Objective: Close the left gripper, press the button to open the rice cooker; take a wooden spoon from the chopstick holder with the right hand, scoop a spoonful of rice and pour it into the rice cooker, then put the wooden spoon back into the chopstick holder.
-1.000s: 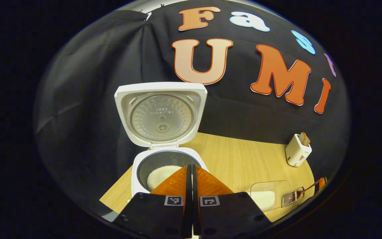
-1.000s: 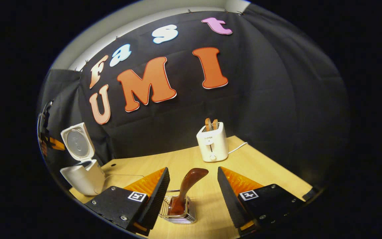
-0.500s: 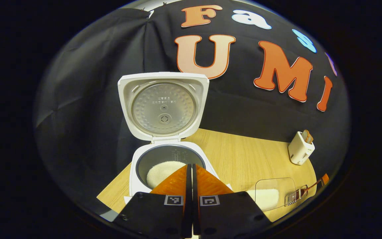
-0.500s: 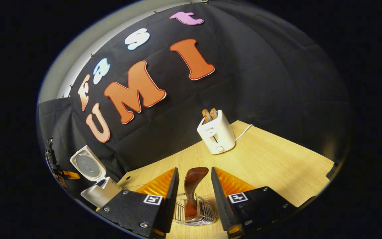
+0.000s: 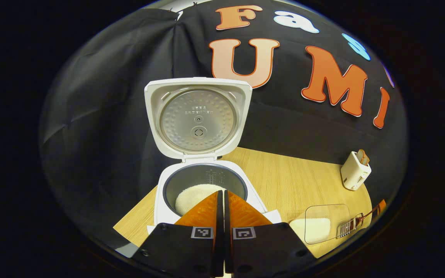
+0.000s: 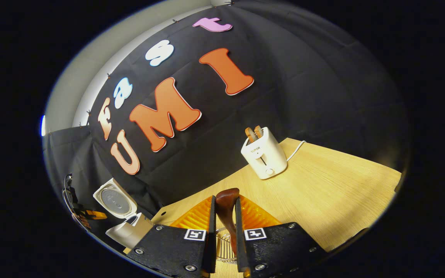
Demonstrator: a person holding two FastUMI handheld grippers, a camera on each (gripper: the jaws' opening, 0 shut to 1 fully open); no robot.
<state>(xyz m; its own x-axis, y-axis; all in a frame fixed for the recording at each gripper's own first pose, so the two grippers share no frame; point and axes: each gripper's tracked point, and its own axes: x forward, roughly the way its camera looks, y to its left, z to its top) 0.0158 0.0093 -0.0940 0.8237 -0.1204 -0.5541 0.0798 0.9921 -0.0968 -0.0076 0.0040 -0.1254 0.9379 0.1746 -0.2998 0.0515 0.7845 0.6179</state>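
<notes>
In the left gripper view, the left gripper (image 5: pixel 222 200) hangs just in front of the white rice cooker (image 5: pixel 203 181) with its fingers pressed together on nothing. The cooker's lid (image 5: pixel 198 117) stands upright and open, and white rice (image 5: pixel 193 195) lies in the grey inner pot. To the right on the pale wooden table (image 5: pixel 284 185) sit a clear container of rice (image 5: pixel 317 227) and a wire chopstick holder (image 5: pixel 345 229).

In the right gripper view, the right gripper (image 6: pixel 224 206) is clamped on the dark brown wooden spoon (image 6: pixel 226 208), one finger against each side. The spoon's long axis runs nearly upright, its rounded end pointing up and its lower end in the holder. A white toaster (image 6: pixel 264 156) stands well behind.
</notes>
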